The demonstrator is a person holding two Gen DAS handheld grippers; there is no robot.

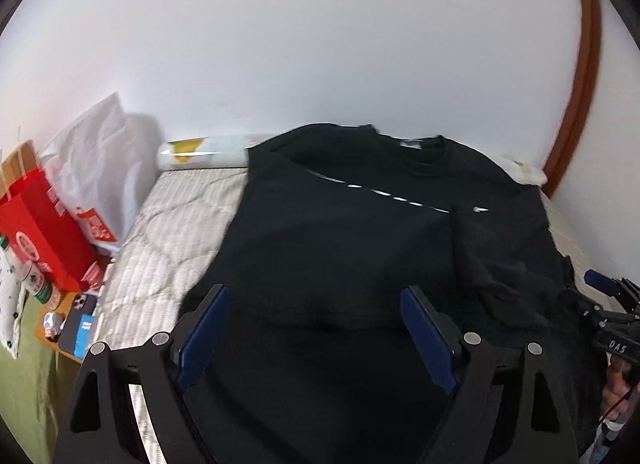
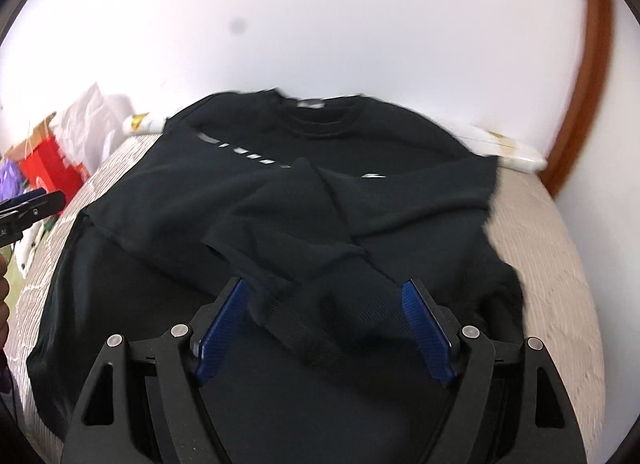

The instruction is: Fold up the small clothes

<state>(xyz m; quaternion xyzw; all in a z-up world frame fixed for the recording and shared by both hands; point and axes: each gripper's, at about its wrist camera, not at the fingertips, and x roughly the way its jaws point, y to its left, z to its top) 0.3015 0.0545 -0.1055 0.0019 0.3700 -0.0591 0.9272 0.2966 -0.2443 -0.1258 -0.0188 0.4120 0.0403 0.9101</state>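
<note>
A black long-sleeved shirt (image 1: 352,232) lies front up on a quilted mattress (image 1: 168,223), collar toward the wall. Its sleeves are folded in across the body. My left gripper (image 1: 316,296) is open and empty above the shirt's lower left part. My right gripper (image 2: 324,292) is open above the shirt (image 2: 200,191); a ribbed sleeve cuff (image 2: 320,324) lies between its blue pads, not pinched. The right gripper also shows in the left wrist view (image 1: 608,296), and the left gripper shows at the left edge of the right wrist view (image 2: 32,203).
A white wall rises behind the mattress (image 2: 552,264). A rolled white bundle (image 1: 204,151) lies along the wall. A red paper bag (image 1: 44,223), a white plastic bag (image 1: 96,159), bottles and a phone (image 1: 76,324) stand left of the bed. A brown door frame (image 1: 580,95) is at right.
</note>
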